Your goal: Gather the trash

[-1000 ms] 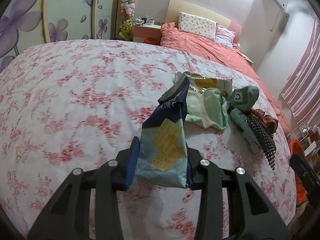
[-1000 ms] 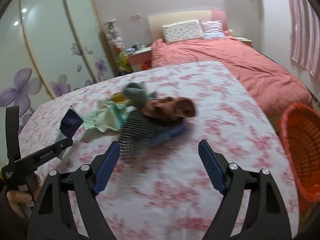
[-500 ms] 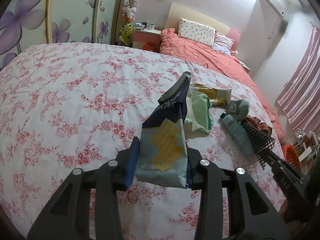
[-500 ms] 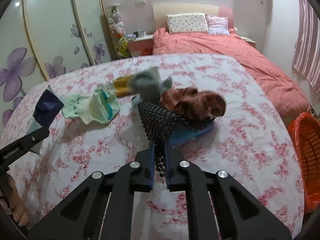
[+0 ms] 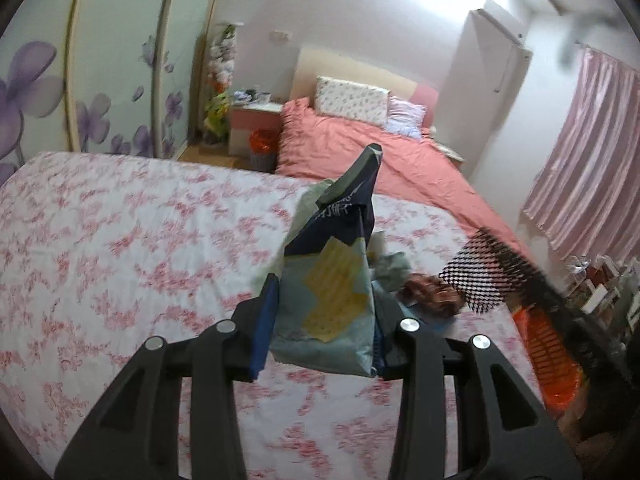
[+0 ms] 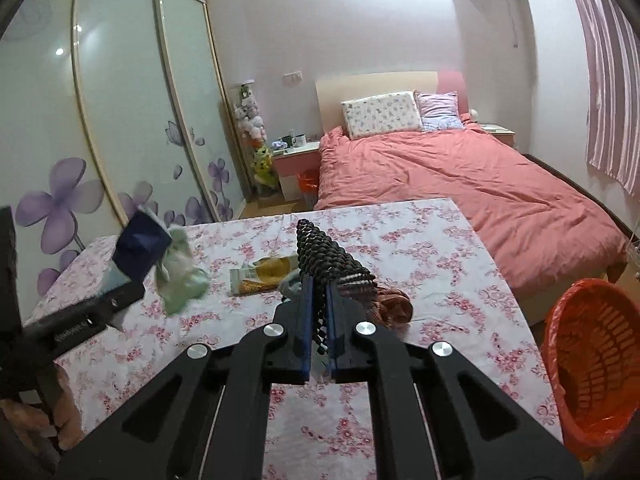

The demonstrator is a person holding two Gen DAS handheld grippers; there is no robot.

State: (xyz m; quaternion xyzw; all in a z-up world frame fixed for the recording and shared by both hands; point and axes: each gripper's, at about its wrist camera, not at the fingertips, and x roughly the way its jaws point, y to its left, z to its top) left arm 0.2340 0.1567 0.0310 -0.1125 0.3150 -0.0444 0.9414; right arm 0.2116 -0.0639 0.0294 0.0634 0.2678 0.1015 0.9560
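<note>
While pinched, wrapper [image 5: 328,300] between left claw [image 5: 320,320] pads.

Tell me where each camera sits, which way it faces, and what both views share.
Left wrist: on the left gripper, facing along its jaws across the flowered table toward the pink bed; jaws shut on a snack bag.
Right wrist: on the right gripper, facing the same bed; jaws shut on black foam netting; the person's left hand shows at lower left.
Shared: table, bed, snack bag, netting, brown cloth, orange basket.
</note>
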